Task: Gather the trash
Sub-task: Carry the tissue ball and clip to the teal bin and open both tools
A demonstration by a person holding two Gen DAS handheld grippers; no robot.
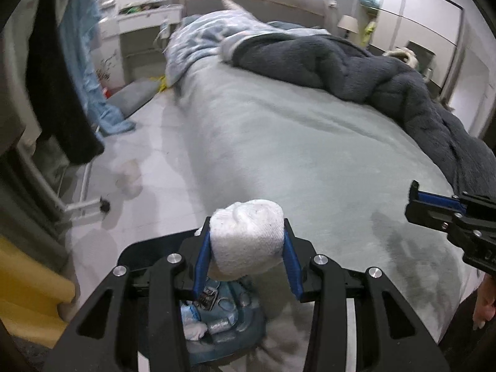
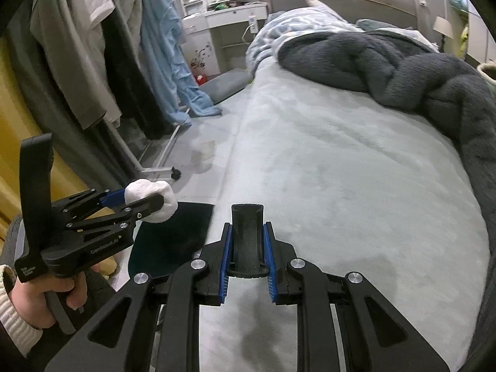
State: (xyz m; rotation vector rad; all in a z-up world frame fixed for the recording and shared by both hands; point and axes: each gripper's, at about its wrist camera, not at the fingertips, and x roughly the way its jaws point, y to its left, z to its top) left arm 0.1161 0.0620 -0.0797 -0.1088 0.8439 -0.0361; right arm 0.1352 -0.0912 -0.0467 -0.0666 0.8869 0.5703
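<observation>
Left hand-held gripper (image 1: pixel 247 241) clamped on white wad (image 1: pixel 246 238) above trash bin (image 1: pixel 217 316), beside bed (image 1: pixel 294 142); right hand-held gripper (image 2: pixel 248 241) gripping black handle (image 2: pixel 247 238).

White crumpled paper wad (image 1: pixel 246 235), blue finger pads (image 1: pixel 203 259), pale grey-green bed cover (image 1: pixel 294 155), dark grey fluffy blanket (image 1: pixel 356 68).

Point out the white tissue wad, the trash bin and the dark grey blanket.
white tissue wad (image 1: pixel 246 232): left wrist view, middle of its front face.
trash bin (image 1: pixel 245 334): left wrist view, blue rim below the wad.
dark grey blanket (image 2: pixel 403 71): right wrist view, bunched middle fold.
</observation>
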